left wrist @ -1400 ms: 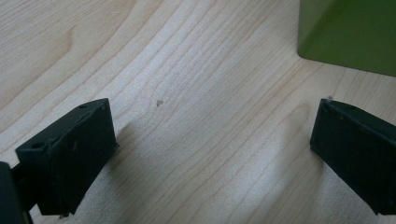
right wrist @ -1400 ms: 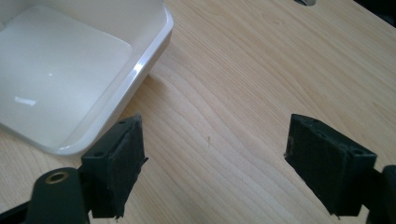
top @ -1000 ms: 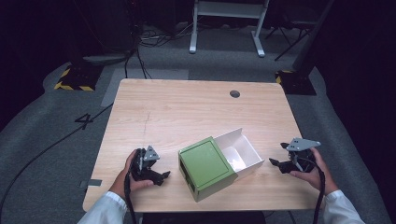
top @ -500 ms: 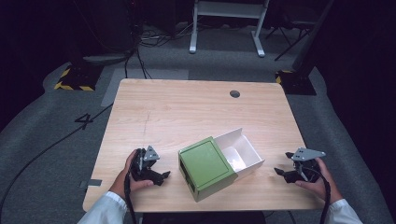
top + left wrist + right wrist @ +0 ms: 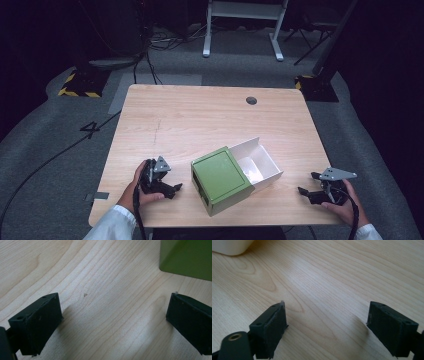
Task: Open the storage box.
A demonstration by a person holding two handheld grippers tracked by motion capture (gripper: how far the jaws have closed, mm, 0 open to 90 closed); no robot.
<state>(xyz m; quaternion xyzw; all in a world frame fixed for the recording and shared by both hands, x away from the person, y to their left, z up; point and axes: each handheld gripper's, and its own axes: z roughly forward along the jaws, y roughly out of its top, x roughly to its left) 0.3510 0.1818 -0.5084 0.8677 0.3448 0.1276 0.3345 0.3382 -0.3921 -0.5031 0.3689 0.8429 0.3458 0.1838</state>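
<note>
Light wooden table with a round cable hole near its far edge (image 5: 210, 120); a person's two hands hold one claw each at the near edge. Left black two-jaw claw (image 5: 175, 189) sits low on the tabletop, jaws spread wide with nothing between them; in the left gripper view (image 5: 112, 322) bare wood grain lies between the jaws. Just ahead of this claw, on its right, stands the green cardboard sleeve of a sliding box (image 5: 220, 179), close to the jaw tips but apart from them; a green corner (image 5: 186, 257) shows beyond the right jaw. The white inner tray of the box (image 5: 257, 162) is pulled partway out of the sleeve on the side away from the left claw, open and empty. Right black two-jaw claw (image 5: 306, 184), at the table's near right corner, is also wide and empty (image 5: 327, 322), its jaws pointing toward the tray, which stands near but clear of it; a pale rounded tray corner (image 5: 232, 246) lies well ahead of its left jaw.
</note>
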